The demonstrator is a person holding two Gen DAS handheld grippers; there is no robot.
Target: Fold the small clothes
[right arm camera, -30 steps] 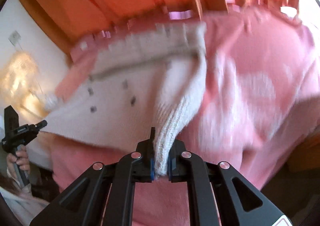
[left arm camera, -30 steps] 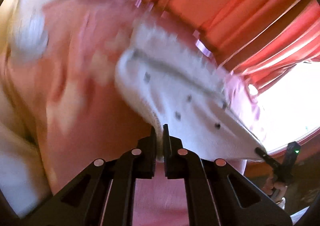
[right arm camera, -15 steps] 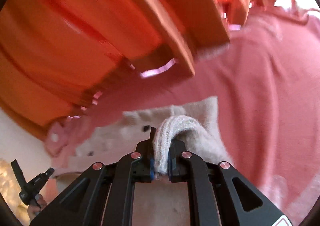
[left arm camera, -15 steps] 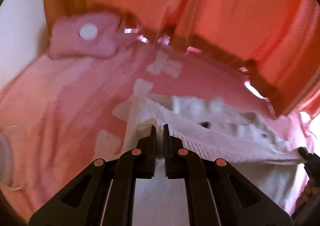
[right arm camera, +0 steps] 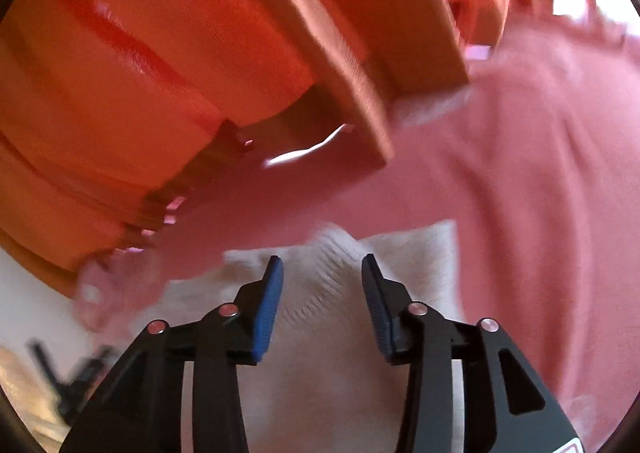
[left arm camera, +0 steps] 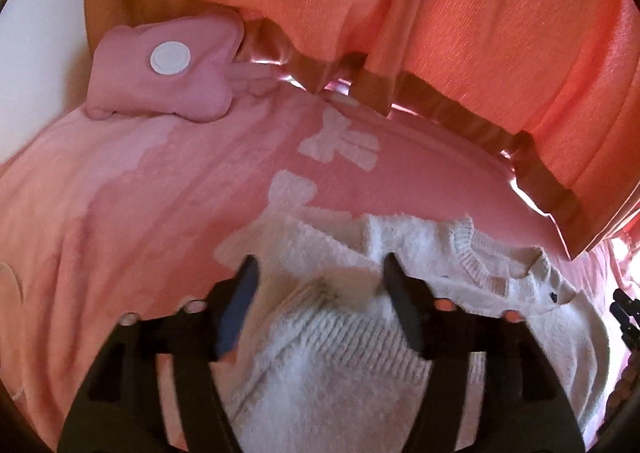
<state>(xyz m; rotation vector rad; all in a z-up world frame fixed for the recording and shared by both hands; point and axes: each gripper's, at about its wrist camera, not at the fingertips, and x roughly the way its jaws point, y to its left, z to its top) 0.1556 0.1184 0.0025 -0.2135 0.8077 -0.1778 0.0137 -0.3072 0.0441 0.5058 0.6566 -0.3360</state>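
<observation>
A pink blanket (left arm camera: pixel 120 213) with pale bow shapes covers the bed. At its far edge sits a small pink cushion (left arm camera: pixel 168 73) with a white round spot on it. Orange curtains (left arm camera: pixel 480 33) hang behind the bed, and their hems touch the far side of the blanket. Nothing lies on top of the white knitted sweater (left arm camera: pixel 340 353), which rests on the blanket, close to both cameras. Its ribbed neck hole faces the curtains. The left gripper (left arm camera: pixel 318 273) has its jaws spread and opening wider, and a ribbed fold of the sweater lies loose between them, not pinched. The right gripper (right arm camera: pixel 322 273) is opening its jaws too. A ribbed bump of the sweater sits between its blue pads (right arm camera: pixel 268 305), but the pads do not press it.
</observation>
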